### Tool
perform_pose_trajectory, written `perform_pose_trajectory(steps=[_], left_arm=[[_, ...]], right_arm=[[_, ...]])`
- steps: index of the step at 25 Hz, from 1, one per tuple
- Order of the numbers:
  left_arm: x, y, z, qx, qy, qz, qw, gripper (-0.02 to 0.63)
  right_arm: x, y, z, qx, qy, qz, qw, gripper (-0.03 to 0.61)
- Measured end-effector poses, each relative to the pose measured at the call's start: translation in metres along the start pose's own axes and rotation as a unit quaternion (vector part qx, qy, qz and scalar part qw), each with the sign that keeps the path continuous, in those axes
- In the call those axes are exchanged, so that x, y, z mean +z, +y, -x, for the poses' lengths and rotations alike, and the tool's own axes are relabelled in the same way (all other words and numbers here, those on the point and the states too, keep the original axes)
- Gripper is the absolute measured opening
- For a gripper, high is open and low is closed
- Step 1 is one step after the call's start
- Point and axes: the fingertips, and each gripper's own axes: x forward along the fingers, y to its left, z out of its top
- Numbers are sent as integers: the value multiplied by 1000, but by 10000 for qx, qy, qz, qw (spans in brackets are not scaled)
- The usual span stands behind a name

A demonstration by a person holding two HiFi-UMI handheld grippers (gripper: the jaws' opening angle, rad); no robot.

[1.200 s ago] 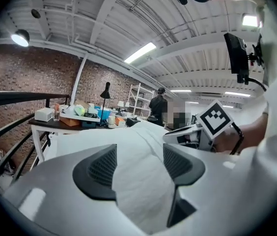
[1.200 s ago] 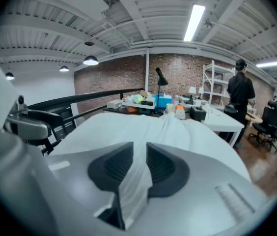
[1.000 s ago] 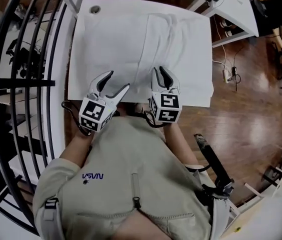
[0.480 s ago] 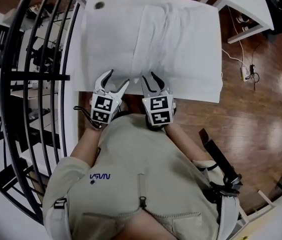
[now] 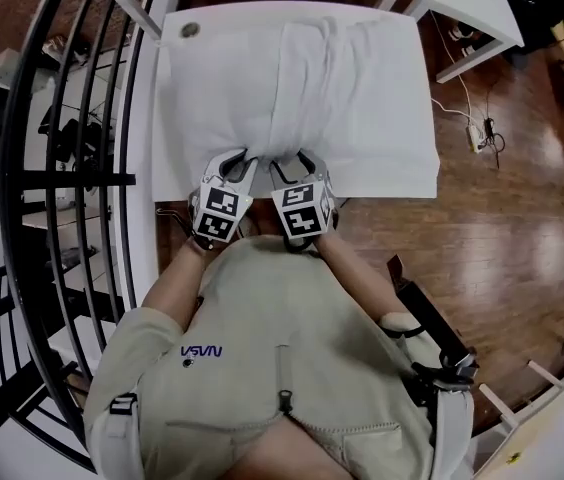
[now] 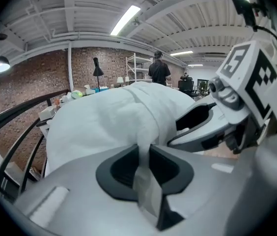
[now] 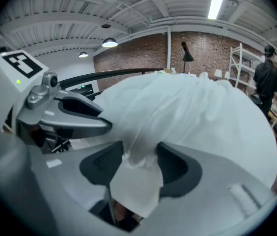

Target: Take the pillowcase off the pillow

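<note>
A white pillow in its white pillowcase [image 5: 352,78] lies on the white table [image 5: 167,128]. Both grippers sit side by side at its near edge. My left gripper [image 5: 237,160] has just been closing, and in the left gripper view [image 6: 143,149] its pads pinch a thin fold of the pillowcase [image 6: 128,117]. My right gripper [image 5: 292,160] has just been opening. In the right gripper view [image 7: 138,156] its jaws stand wide, with a bunch of the pillowcase [image 7: 143,141] lying loose between them. Each gripper also shows in the other's view: the right gripper [image 6: 212,127], the left gripper [image 7: 65,114].
A black curved railing [image 5: 62,168] runs along the table's left side. A small round fitting [image 5: 190,30] sits at the table's far left corner. Wooden floor [image 5: 502,218] lies to the right, with another white table [image 5: 472,8] at the far right.
Both grippers have moved forward and down onto the pillow's near edge. The left jaws, open before, have shut on a fold of fabric. The right jaws have spread wider.
</note>
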Motion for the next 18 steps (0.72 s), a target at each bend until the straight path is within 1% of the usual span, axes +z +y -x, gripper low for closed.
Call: perform_pose_trajectory(steps=[1, 2, 3, 4, 5, 8, 12, 16, 18], left_arm=[[4, 1, 2, -15, -70, 28, 10000, 58], [8, 3, 5, -13, -132, 50, 9999, 51], [12, 5, 7, -2, -182, 62, 9998, 47], [17, 8, 10, 15, -229, 66, 9997, 44], [23, 11, 12, 41, -289, 64, 9996, 43], [44, 27, 23, 203, -580, 124, 9980, 37], [68, 58, 38, 530, -1031, 187, 9931, 35], [67, 82, 49, 641, -1144, 455, 9903, 35], [61, 87, 52, 644, -1160, 611, 9893, 34]], right_arm=[[4, -3, -2, -177, -19, 139, 9997, 227], [7, -7, -1, -376, -49, 270, 9989, 177], [11, -12, 1, -556, -88, 358, 9978, 97], [14, -16, 5, -685, -136, 382, 9968, 49], [17, -21, 10, -775, -195, 351, 9962, 22], [28, -39, 31, -1084, -427, 205, 9930, 15], [35, -73, 59, -1610, -655, -27, 9848, 12], [21, -112, 78, -2034, -626, -489, 9759, 11], [8, -127, 80, -2206, -549, -618, 9719, 11]])
